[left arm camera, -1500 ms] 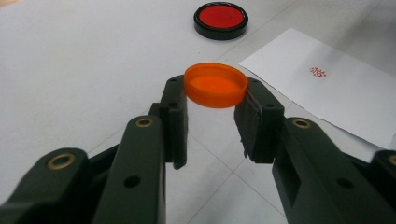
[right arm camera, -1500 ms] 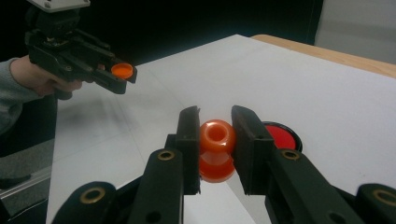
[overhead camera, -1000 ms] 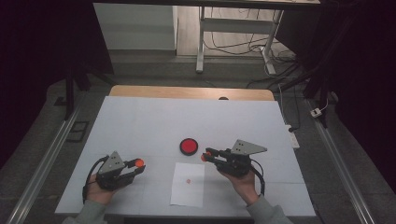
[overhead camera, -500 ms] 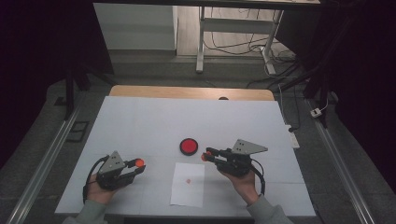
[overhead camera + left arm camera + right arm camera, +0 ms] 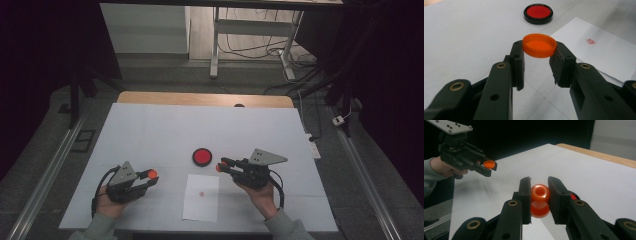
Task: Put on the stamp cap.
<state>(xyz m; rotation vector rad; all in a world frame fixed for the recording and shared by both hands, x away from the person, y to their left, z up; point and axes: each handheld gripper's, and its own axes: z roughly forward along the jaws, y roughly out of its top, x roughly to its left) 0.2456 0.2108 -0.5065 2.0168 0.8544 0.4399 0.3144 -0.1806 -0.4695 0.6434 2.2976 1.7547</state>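
While both hands hover low over the white table, each claw is pinched on its own piece; the left gripper clamps an orange cap edge to edge between its pads, the cap lying flat with its hollow side up, and the right gripper squeezes an orange stamp across its narrow waist, the rounded knob end with its small hole facing the camera. In the high view the cap sits at the tip of the left gripper on the near left of the table, well apart from the stamp at the tip of the right gripper near the middle; between them lies a sheet of paper bearing a small red mark, and just beyond it a round ink pad in a black case.

Both pieces look like light, hard, smooth plastic; the cap is thin-walled and likely to flex or pop free if squeezed harder, so the rim-to-rim hold across its widest part seems the sensible one; the stamp appears stiffer, and its waist gives the pads a natural seat that should stop it sliding lengthwise. Neither looks fragile, though the glossy surfaces may slip under a slack grip; the inked face is best kept off the pads.
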